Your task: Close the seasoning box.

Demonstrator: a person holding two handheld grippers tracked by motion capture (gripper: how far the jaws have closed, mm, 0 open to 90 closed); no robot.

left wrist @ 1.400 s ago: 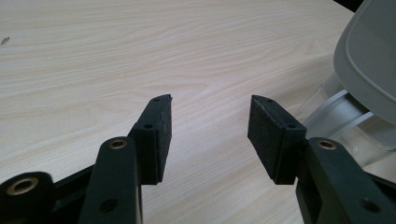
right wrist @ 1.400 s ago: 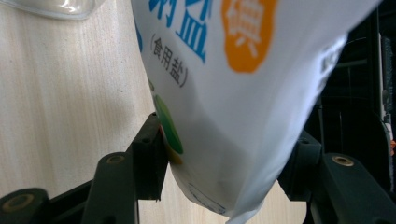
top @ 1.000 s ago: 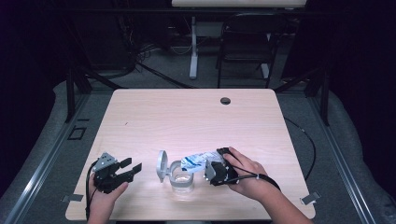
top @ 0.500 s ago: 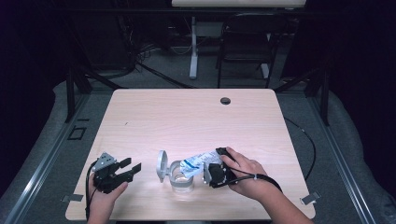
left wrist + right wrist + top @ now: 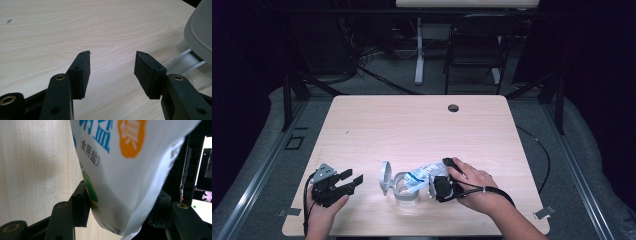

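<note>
At a pale wood-grain bench point(image 5: 422, 125), a person's right gripper point(image 5: 439, 187) was clamped on the lower end of a white plastic salt bag with blue and orange print point(image 5: 424, 174), holding it tipped on a slant with its far end over the mouth of a clear round plastic jar point(image 5: 406, 190). The jar stood near the front edge of the bench, its grey hinged lid point(image 5: 385, 177) swung open and standing upright on its left side. In the right gripper view the bag point(image 5: 125, 170) bulged between the two black jaws, pinched near its crimped bottom seam.

The left gripper point(image 5: 343, 181) rested well to the left of the jar, its jaws parted and holding nothing; in the left gripper view its pads point(image 5: 81, 72) framed bare bench, with the grey lid point(image 5: 200, 32) at the right edge.

The step appeared to be pouring salt into the jar. Doing it well would likely call for keeping the bag's mouth centred over the opening and raising the gripped end gradually, so the grains run rather than dump. The light jar could shift under the bag; the idle left gripper might steady it. Whether salt was flowing could not be told.
</note>
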